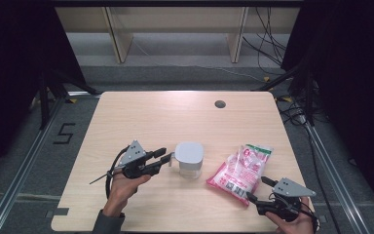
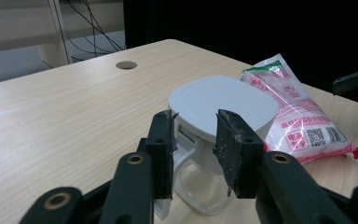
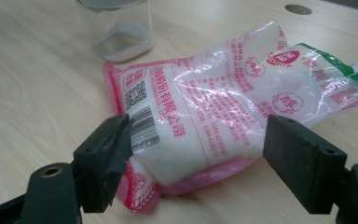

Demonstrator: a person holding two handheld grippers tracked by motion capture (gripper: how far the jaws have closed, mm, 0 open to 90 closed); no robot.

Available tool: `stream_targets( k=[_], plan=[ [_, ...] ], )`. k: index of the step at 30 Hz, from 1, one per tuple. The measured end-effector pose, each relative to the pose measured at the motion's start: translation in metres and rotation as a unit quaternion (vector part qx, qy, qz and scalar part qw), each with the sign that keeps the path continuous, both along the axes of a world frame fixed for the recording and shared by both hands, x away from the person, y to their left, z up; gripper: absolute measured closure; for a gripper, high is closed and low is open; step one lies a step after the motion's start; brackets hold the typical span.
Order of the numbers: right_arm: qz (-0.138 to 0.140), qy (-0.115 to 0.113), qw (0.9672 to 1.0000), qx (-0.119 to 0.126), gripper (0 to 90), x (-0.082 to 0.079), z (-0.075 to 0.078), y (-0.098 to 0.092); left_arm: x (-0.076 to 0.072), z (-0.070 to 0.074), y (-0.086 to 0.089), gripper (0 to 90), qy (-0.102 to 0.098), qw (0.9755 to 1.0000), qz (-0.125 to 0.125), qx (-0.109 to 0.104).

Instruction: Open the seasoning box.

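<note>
A clear jug (image 1: 190, 160) with a white square lid (image 2: 223, 105) and a side handle (image 2: 193, 144) stands mid-table. My left gripper (image 1: 164, 157) reaches it from the left. Its jaws (image 2: 196, 144) stand apart on either side of the handle, and I see no pad pressing on it. To the jug's right lies a pink-printed bag of white grains (image 1: 241, 168), partly crumpled (image 3: 205, 107). My right gripper (image 1: 255, 187) sits at the bag's near end, open (image 3: 196, 154), with that end between its wide-set jaws. The jug's base (image 3: 123, 39) shows beyond the bag.
A round cable hole (image 1: 219, 104) is set in the wooden table (image 1: 141, 117) near its far edge. Wooden shelf legs (image 1: 119, 44) and loose cables (image 1: 268, 44) lie on the floor beyond. Metal rails (image 1: 24, 161) run along both sides of the table.
</note>
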State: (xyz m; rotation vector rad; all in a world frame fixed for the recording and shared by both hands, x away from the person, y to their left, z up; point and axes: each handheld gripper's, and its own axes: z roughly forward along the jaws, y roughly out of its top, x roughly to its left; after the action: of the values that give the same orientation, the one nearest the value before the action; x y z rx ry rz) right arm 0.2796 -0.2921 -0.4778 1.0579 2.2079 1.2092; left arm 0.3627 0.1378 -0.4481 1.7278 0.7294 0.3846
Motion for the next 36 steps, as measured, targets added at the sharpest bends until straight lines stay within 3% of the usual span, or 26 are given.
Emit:
stream_targets(
  k=[1,2,3,4,5,7,10,12,14,21,24,27,28,30,31,36],
  plan=[
    [0.008,-0.014,0.9999,-0.003,24.5,0.002,-0.001,0.0,0.001,0.001,-0.001,70.6,-0.009,0.9999,-0.009,-0.001],
    [0.008,-0.014,0.9999,-0.003,24.5,0.002,-0.001,0.0,0.001,0.001,-0.002,70.6,-0.005,0.9999,-0.008,-0.006],
    [0.012,-0.027,0.9995,-0.012,24.5,0.003,0.0,-0.001,0.0,0.002,-0.004,74.0,-0.007,1.0,-0.004,0.002],
    [0.012,-0.027,0.9995,-0.012,24.5,0.003,0.0,-0.001,0.001,0.003,-0.006,74.0,-0.012,0.9999,-0.005,0.007],
    [0.006,-0.007,1.0,-0.001,24.4,0.001,0.0,0.0,0.002,0.003,-0.008,76.9,-0.013,0.9999,-0.004,0.005],
    [0.004,-0.005,1.0,0.001,24.4,0.001,0.0,0.0,0.002,0.004,-0.012,78.1,-0.01,0.9999,-0.005,0.003],
    [0.001,-0.004,1.0,0.002,24.1,0.001,0.0,0.0,0.004,0.006,-0.015,83.2,-0.005,0.9998,-0.017,-0.005],
    [0.001,-0.004,1.0,0.003,24.0,0.001,0.0,0.0,0.006,0.008,-0.017,83.9,-0.013,0.9997,-0.019,0.002],
    [0.005,-0.019,0.9998,-0.003,23.8,0.002,0.0,-0.001,0.008,0.01,-0.02,85.4,-0.013,0.9998,-0.016,-0.005],
    [0.005,-0.014,0.9999,-0.001,23.4,0.002,0.001,-0.001,0.012,0.01,-0.029,87.0,-0.019,0.9996,-0.014,0.017],
    [0.003,-0.017,0.9999,-0.001,23.3,0.002,0.001,0.0,0.015,0.005,-0.031,87.0,-0.013,0.9995,-0.011,0.028],
    [0.002,-0.024,0.9997,-0.004,22.3,0.001,0.001,0.0,0.016,0.001,-0.031,87.0,-0.004,0.9998,-0.003,0.021],
    [-0.004,-0.013,0.9999,0.001,21.6,-0.001,0.001,0.002,0.017,0.0,-0.03,87.0,-0.005,0.9996,-0.004,0.027],
    [0.008,-0.023,0.9997,0.003,19.8,0.001,0.001,0.002,0.018,-0.002,-0.029,87.4,0.004,0.9999,0.001,0.013],
    [0.004,-0.033,0.9994,-0.004,18.4,0.001,0.002,0.002,0.019,-0.002,-0.028,87.6,-0.001,0.9999,-0.006,0.012],
    [0.013,-0.059,0.998,0.018,15.7,0.001,0.006,0.006,0.019,-0.002,-0.027,87.5,0.0,0.9999,0.001,0.014]
  ],
)
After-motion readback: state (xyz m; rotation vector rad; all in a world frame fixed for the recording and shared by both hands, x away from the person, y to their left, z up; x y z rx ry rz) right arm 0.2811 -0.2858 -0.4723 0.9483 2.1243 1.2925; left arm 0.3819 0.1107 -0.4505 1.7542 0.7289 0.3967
